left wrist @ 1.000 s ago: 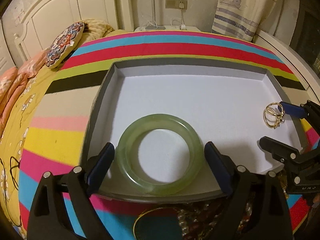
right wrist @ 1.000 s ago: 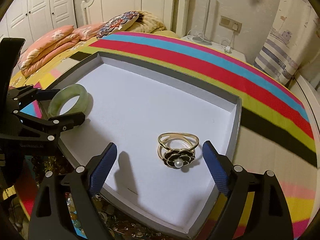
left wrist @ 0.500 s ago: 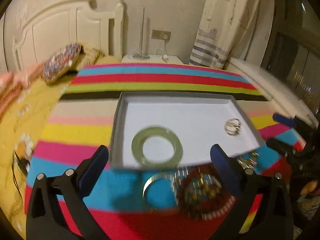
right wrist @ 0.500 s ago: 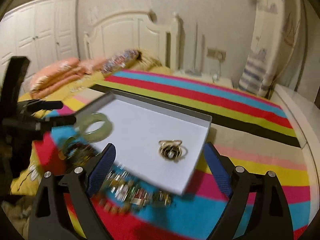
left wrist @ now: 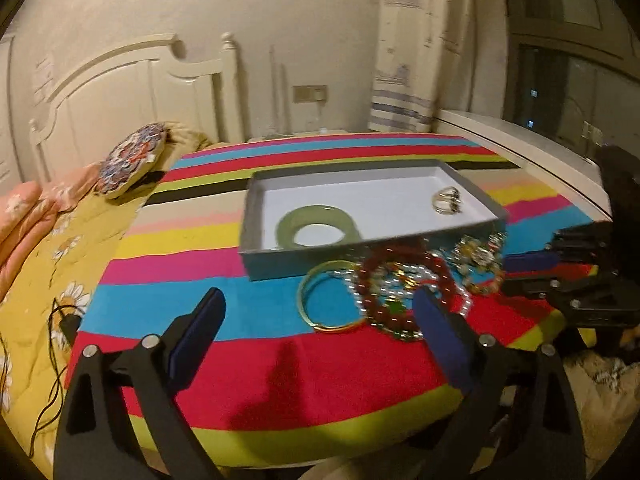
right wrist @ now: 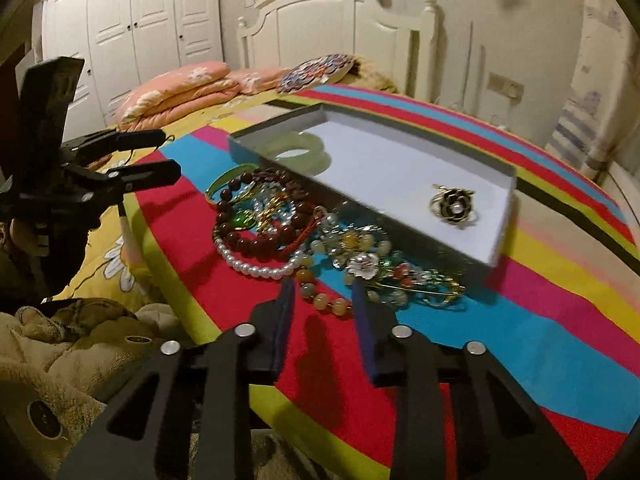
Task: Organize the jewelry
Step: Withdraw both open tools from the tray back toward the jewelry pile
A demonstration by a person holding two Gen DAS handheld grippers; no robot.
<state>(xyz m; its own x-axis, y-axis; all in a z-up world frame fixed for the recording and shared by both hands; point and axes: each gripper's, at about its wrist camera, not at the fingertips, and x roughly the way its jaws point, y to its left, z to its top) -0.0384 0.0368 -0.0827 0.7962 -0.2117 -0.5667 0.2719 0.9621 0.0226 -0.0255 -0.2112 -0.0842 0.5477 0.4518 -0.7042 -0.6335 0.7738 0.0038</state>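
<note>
Shallow grey tray (right wrist: 502,216): green jade bangle (left wrist: 318,227), black flower ring (right wrist: 454,209). My left gripper (left wrist: 316,328) is wide, closing, empty; right gripper (right wrist: 322,316) closing on nothing. I'd lift one strand from the tangled bead pile (right wrist: 280,224), pinching low.

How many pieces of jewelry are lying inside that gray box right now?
2. A green jade bangle lies at one end of the gray box, and a gold ring with a black flower sits near the opposite end. The rest is piled outside on the striped bedspread.
</note>
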